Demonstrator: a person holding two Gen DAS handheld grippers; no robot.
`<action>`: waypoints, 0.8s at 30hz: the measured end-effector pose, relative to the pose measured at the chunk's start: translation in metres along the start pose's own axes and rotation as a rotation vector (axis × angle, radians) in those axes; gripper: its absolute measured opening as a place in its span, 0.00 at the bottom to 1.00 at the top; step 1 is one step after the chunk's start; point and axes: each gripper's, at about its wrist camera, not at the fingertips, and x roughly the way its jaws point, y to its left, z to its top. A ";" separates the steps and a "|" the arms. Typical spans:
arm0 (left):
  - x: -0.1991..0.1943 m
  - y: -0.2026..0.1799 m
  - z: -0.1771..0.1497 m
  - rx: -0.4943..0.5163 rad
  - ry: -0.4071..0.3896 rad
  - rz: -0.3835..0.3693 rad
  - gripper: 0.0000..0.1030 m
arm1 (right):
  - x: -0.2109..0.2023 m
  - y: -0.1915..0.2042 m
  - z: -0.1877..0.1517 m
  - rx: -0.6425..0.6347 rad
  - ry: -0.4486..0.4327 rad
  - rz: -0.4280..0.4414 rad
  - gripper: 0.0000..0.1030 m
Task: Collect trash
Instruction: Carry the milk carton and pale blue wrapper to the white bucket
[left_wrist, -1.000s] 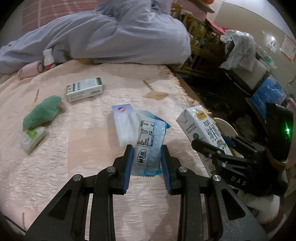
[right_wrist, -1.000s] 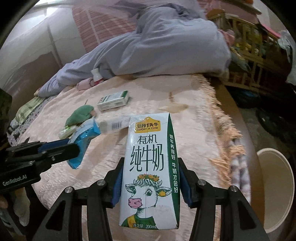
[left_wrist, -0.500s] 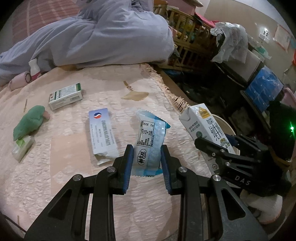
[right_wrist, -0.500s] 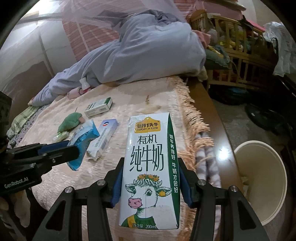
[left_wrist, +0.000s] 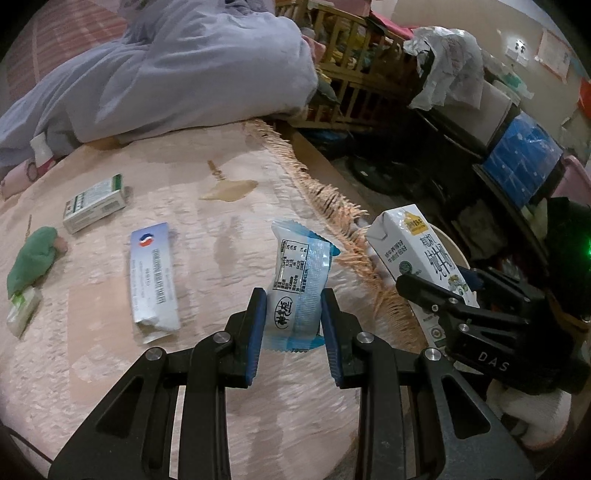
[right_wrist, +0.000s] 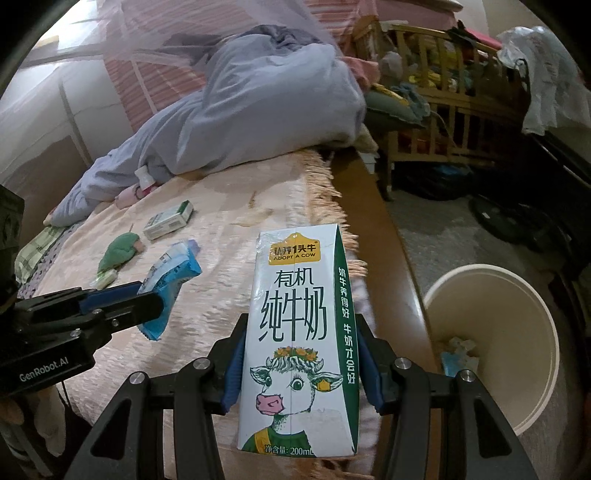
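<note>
My left gripper (left_wrist: 293, 314) is shut on a blue and white snack wrapper (left_wrist: 300, 280), held upright over the pink bedspread near its fringed edge. The same wrapper (right_wrist: 168, 284) shows at the left of the right wrist view. My right gripper (right_wrist: 299, 365) is shut on a white and green milk carton (right_wrist: 299, 339) with a cow picture, held above the bed's edge. That carton (left_wrist: 417, 254) also appears right of the wrapper in the left wrist view. A cream waste bin (right_wrist: 517, 291) stands on the floor to the right, with some scraps inside.
On the bedspread (left_wrist: 184, 387) lie a white and blue packet (left_wrist: 151, 280), a green and white box (left_wrist: 94, 203), a green cloth lump (left_wrist: 31, 262) and a small tissue pack (left_wrist: 24, 310). A grey-blue quilt (left_wrist: 166, 70) is heaped behind. A wooden crib (right_wrist: 439, 122) and clutter stand beyond the bed.
Both grippers have carried their loads rightward across the bed toward its fringed edge. The bin has come further into the right wrist view. Both grips are unchanged.
</note>
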 end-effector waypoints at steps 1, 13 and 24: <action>0.003 -0.004 0.001 0.005 0.001 -0.003 0.26 | -0.001 -0.003 0.000 0.003 0.000 -0.004 0.49; 0.024 -0.039 0.006 0.050 0.015 -0.033 0.26 | -0.009 -0.044 -0.006 0.056 -0.002 -0.054 0.49; 0.047 -0.068 0.013 0.063 0.044 -0.084 0.26 | -0.010 -0.079 -0.013 0.095 0.006 -0.095 0.49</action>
